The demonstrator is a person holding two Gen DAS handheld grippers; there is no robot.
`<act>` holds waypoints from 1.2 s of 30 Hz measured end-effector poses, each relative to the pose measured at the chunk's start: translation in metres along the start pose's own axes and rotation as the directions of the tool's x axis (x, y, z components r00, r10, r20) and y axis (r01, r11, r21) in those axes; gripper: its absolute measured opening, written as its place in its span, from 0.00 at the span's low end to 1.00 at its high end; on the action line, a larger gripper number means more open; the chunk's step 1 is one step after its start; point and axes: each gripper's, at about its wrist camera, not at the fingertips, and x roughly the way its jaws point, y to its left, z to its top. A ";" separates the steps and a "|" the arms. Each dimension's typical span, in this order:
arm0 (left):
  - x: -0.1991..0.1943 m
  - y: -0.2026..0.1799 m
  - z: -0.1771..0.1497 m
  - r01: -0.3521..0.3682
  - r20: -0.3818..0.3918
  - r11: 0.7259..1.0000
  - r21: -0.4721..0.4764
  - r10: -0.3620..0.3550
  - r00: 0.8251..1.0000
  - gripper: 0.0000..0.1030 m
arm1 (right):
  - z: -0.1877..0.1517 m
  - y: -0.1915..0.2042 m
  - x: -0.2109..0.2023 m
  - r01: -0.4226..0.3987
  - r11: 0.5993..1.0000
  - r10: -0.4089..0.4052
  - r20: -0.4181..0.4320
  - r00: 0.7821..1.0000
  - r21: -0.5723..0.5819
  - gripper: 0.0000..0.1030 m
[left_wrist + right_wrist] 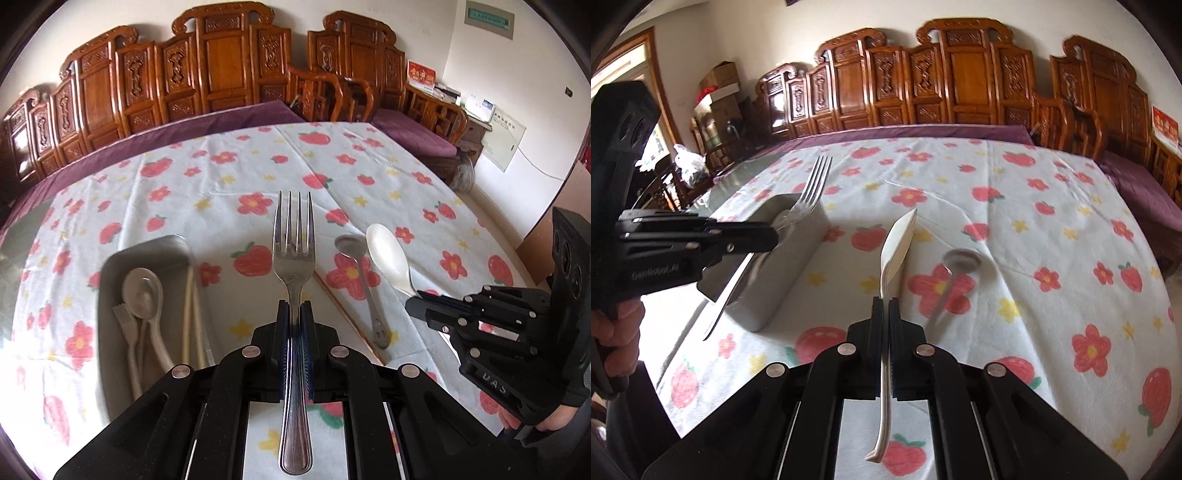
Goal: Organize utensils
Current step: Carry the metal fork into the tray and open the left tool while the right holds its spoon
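A table draped in a strawberry-and-flower tablecloth (221,177) fills both views. The left gripper (295,314) is clamped on a metal fork (293,258), gripping its neck with tines pointing forward, lifted above the cloth beside a grey metal tray (147,251) near the table's left edge. The tray already holds a white spoon (142,291), a small white fork (125,325) and pale chopsticks (192,314), so it looks like the collecting place. The right gripper (885,310) pinches a white ceramic spoon (897,243) by its handle, bowl tilted on edge, probably bound for the tray too. One metal spoon (955,266) lies on the cloth toward the right side, unsorted
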 end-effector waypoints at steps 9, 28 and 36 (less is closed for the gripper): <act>-0.036 0.034 0.003 -0.044 0.052 0.999 -0.032 0.045 0.998 0.06 | 0.011 0.055 -0.016 -0.044 0.996 0.045 0.019 0.999 -0.081 0.04; 0.033 0.115 -0.011 -0.116 -0.026 0.988 -0.097 0.114 0.993 0.06 | 0.032 0.083 0.027 -0.059 0.991 0.058 -0.010 0.998 -0.120 0.04; 0.052 0.119 -0.022 -0.121 -0.071 0.987 -0.101 0.114 0.991 0.06 | 0.026 0.081 0.047 -0.048 0.992 0.043 -0.047 0.998 -0.116 0.04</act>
